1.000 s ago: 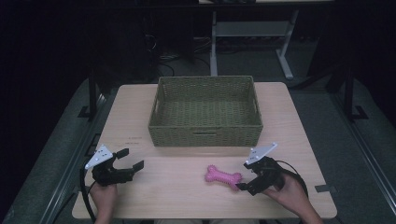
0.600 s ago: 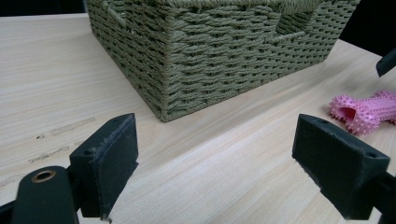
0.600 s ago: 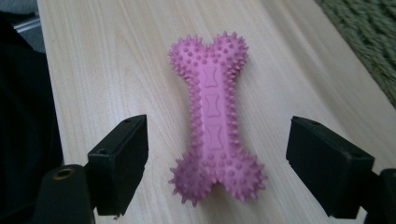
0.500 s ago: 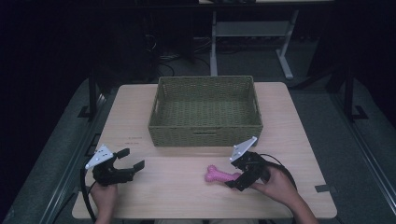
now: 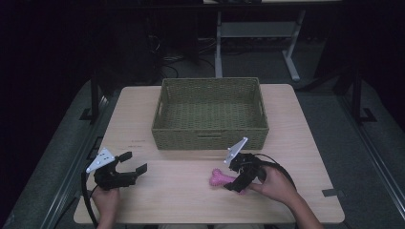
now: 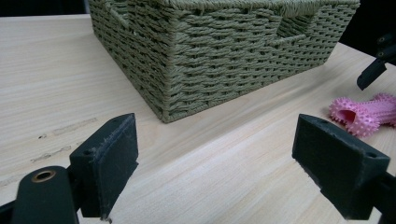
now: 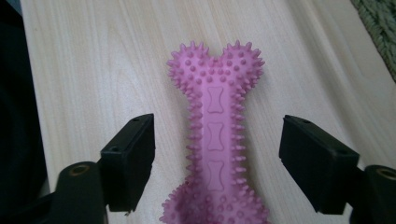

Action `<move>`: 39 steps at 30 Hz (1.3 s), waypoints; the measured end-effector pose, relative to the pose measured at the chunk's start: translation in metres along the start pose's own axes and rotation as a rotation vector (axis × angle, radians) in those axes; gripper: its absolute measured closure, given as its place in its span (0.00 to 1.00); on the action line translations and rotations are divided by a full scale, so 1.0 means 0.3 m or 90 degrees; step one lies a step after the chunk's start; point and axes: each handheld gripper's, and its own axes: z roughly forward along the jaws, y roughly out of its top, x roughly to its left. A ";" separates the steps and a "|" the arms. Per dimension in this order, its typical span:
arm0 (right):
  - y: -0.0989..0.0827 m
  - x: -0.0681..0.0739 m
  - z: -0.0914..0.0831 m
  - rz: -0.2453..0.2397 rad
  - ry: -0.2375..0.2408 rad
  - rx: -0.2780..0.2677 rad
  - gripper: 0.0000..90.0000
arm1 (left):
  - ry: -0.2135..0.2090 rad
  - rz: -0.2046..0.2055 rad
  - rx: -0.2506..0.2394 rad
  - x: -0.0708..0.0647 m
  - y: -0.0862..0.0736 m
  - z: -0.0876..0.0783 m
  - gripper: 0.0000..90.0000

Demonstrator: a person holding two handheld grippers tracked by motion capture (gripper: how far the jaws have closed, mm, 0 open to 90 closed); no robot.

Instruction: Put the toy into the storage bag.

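My right gripper (image 7: pixel 217 158) straddles the pink spiky chew bone (image 7: pixel 215 140) near the table's front edge, jaws just been closing, not touching yet. I'd squeeze the narrow shank, centred.

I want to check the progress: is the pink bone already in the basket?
No, out. The pink bone lies on the table, before the basket.

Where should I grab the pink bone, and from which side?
Take the bone across its narrow shaft, from above. It lies flat on the table, knobbed ends wider. The right gripper already straddles the shaft, jaws closing but not touching.
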 end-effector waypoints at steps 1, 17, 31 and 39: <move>0.003 -0.001 0.003 -0.001 0.001 0.005 0.33 | 0.000 0.000 0.000 0.000 0.000 0.000 0.15; 0.020 -0.001 0.053 -0.015 0.009 0.060 0.52 | -0.001 -0.003 -0.001 0.002 -0.001 -0.001 0.15; 0.022 0.004 0.067 -0.030 0.004 0.074 0.64 | -0.002 -0.008 -0.005 0.006 -0.002 -0.004 0.15; 0.036 -0.002 0.059 -0.037 0.009 0.078 0.64 | -0.002 -0.006 -0.005 0.005 -0.002 -0.006 0.15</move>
